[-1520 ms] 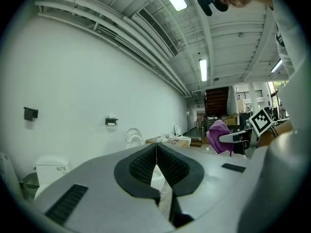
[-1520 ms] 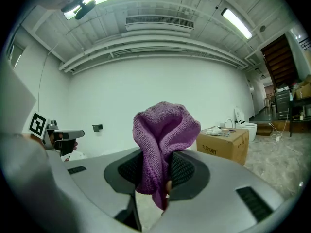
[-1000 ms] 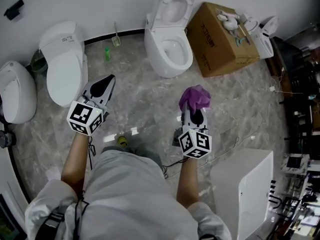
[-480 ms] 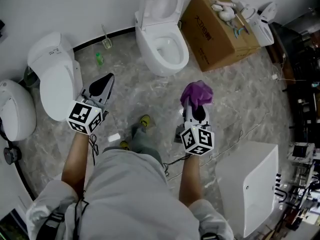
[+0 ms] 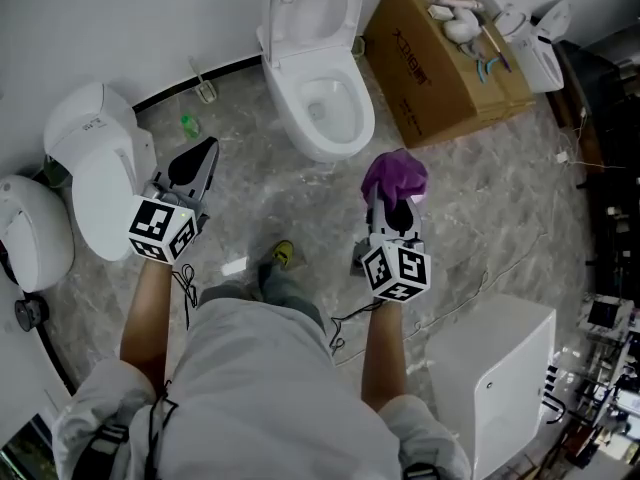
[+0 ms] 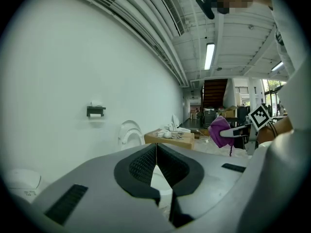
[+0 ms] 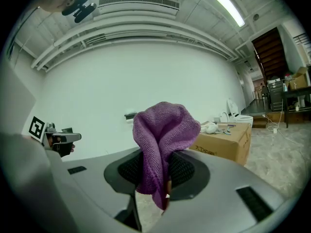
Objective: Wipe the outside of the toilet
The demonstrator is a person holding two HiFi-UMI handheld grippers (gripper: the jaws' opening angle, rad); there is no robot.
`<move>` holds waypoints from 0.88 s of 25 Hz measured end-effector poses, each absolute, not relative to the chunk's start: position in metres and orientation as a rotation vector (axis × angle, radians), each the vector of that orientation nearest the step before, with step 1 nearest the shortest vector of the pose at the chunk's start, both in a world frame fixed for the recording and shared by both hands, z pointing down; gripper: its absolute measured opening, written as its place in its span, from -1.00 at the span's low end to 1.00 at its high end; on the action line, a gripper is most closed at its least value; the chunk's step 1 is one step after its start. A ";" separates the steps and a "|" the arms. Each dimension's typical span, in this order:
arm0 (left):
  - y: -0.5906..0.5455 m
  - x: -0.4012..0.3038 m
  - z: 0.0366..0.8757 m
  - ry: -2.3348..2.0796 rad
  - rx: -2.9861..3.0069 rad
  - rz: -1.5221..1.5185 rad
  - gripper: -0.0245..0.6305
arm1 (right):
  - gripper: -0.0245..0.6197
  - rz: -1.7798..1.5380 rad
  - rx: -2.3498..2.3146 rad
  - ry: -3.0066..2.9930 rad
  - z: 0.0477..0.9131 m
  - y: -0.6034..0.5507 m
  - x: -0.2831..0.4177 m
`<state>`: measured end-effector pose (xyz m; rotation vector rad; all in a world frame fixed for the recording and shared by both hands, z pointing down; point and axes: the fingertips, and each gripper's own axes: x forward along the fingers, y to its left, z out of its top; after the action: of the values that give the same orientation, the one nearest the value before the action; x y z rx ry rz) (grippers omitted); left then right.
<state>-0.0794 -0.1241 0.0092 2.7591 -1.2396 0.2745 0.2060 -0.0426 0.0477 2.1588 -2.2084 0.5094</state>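
A white toilet (image 5: 318, 78) with its lid up stands against the far wall, ahead of both grippers; its raised lid (image 6: 129, 134) shows in the left gripper view. My right gripper (image 5: 392, 190) is shut on a purple cloth (image 5: 395, 176), which bunches up above the jaws (image 7: 163, 135). It hangs in the air a short way in front of the bowl's right side, not touching it. My left gripper (image 5: 198, 155) is shut with nothing in it, held off to the toilet's left.
A brown cardboard box (image 5: 445, 63) with white fittings on top sits right of the toilet. Two more toilets (image 5: 95, 163) stand at the left, a white cabinet (image 5: 495, 378) at the lower right. A green bottle (image 5: 188, 124) and a brush holder (image 5: 205, 90) stand by the wall.
The person has stepped forward, so the toilet lies closer and more central under both grippers. The cloth stays gripped in the right gripper; the left stays shut.
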 end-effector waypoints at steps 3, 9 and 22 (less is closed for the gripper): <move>-0.147 -0.070 0.020 -1.251 2.741 0.303 -0.86 | -0.53 0.507 2.139 -2.216 0.055 -0.072 0.219; -0.178 -0.076 0.040 -1.281 2.705 0.330 -0.86 | -0.53 0.549 2.113 -2.200 0.078 -0.107 0.221; -0.265 -0.127 0.124 -1.146 2.706 0.342 -0.86 | -0.53 0.581 2.212 -2.067 0.142 -0.172 0.160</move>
<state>-0.1275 -0.2647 0.1241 2.7056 -1.1456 0.3419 0.1596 -0.1725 0.1423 2.2119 -2.0666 0.5806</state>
